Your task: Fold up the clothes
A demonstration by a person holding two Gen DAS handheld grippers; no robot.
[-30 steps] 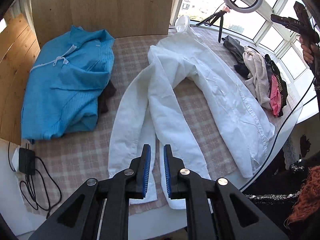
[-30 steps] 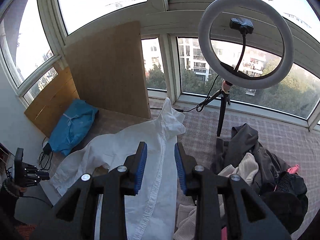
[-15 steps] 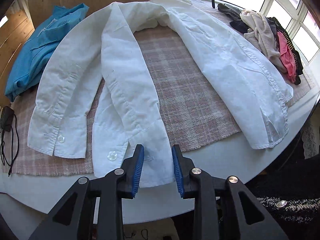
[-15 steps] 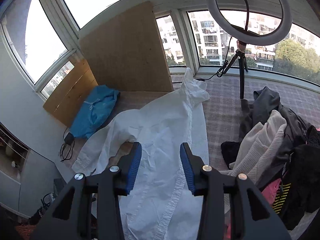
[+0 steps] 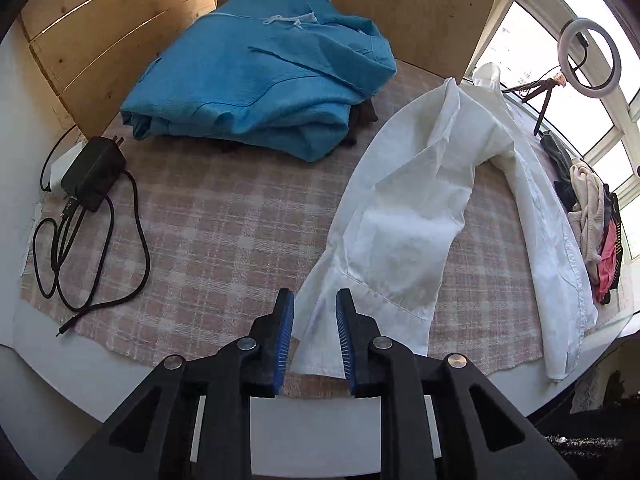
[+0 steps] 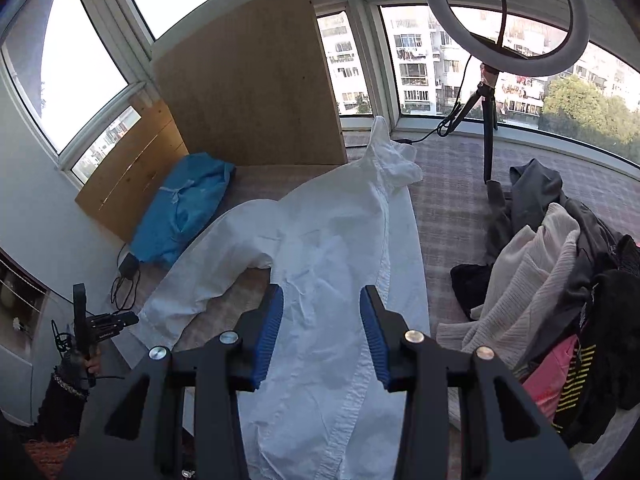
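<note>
Creased white cotton shirt (image 5: 404,236) on rough woven checked cloth (image 5: 208,232); matt wood boards (image 5: 104,36).

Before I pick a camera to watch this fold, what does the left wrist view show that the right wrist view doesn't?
Only the left wrist view shows the white shirt's cuff between the open left gripper, plus the charger's loose cable.
Only the right wrist view shows the shirt's collar, the open right gripper above the shirt's body, and the unfolded clothes pile close up.
Both show the white shirt, folded blue garment, ring light and plaid cloth.

White table (image 5: 312,432) under plaid cloth (image 5: 224,232).
</note>
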